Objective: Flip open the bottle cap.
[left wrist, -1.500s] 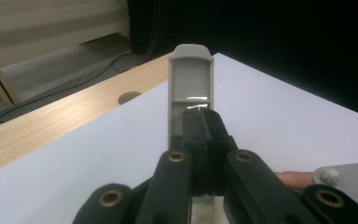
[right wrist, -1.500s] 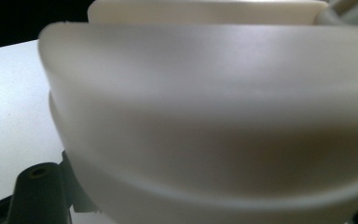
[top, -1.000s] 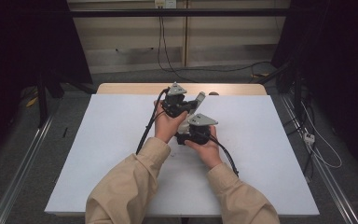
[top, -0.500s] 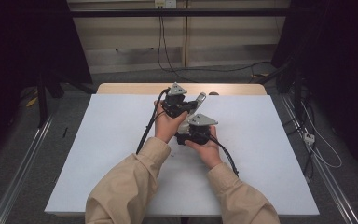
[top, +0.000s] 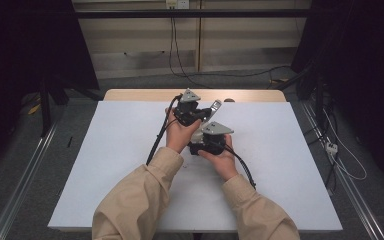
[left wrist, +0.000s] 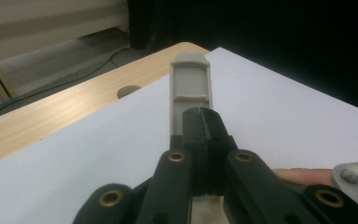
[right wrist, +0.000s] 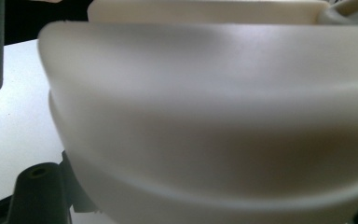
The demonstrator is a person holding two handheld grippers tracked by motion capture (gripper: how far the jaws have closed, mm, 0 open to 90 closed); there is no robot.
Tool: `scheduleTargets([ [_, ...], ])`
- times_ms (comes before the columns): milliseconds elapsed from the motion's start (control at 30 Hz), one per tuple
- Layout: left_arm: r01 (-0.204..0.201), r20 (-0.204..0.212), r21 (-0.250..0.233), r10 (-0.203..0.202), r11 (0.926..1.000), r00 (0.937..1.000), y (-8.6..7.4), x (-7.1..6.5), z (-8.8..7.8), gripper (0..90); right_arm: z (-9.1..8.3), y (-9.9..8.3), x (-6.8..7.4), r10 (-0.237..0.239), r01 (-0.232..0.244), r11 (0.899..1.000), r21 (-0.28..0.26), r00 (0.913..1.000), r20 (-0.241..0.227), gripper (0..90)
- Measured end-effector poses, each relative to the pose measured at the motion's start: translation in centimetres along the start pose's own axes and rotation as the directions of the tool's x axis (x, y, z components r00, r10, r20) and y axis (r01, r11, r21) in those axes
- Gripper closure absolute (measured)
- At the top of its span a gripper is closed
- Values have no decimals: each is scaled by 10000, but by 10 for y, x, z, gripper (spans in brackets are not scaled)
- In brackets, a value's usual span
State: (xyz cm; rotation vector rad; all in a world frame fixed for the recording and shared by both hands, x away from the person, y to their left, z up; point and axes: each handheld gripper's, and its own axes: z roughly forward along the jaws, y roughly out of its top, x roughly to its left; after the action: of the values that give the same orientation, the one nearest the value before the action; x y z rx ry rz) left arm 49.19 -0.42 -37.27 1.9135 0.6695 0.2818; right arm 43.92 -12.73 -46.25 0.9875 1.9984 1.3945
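Nothing has shifted since the earlier frames: both hands and the piece between them sit where they were.

That piece is a grey-white plastic part [top: 207, 120], off-white and smooth, with a flat, round-tipped tongue [left wrist: 190, 93] sticking out toward the far edge of the worktop. It hangs over the middle of the white worktop [top: 290, 165], a little toward the far edge, held up between the two tools.

From the left gripper view, the left gripper [left wrist: 200, 125] has its black jaws pressed together with the tongue lying flat against them and running on past the tips; whether the jaws actually pinch it I cannot tell from there. In the high view the left gripper [top: 189, 111] sits just beyond the right gripper [top: 211, 139], nearly touching it. The right gripper's own camera is pressed close against the pale curved body of the part [right wrist: 214, 121]; its jaws are drawn in as far as they go, closed on that body.

Both beige sleeves [top: 140, 200] come in from the near edge. A bare wooden strip [top: 145, 95] with a round hole [left wrist: 129, 91] runs along the far edge.
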Motion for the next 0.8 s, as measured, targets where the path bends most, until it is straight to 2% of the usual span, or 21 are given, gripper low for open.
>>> scheduleTargets([
  [800,-6,34,106,5,9999,10000,-2,1,4,900,0,0,0,3,-3,10000,-1,10000,3,185],
])
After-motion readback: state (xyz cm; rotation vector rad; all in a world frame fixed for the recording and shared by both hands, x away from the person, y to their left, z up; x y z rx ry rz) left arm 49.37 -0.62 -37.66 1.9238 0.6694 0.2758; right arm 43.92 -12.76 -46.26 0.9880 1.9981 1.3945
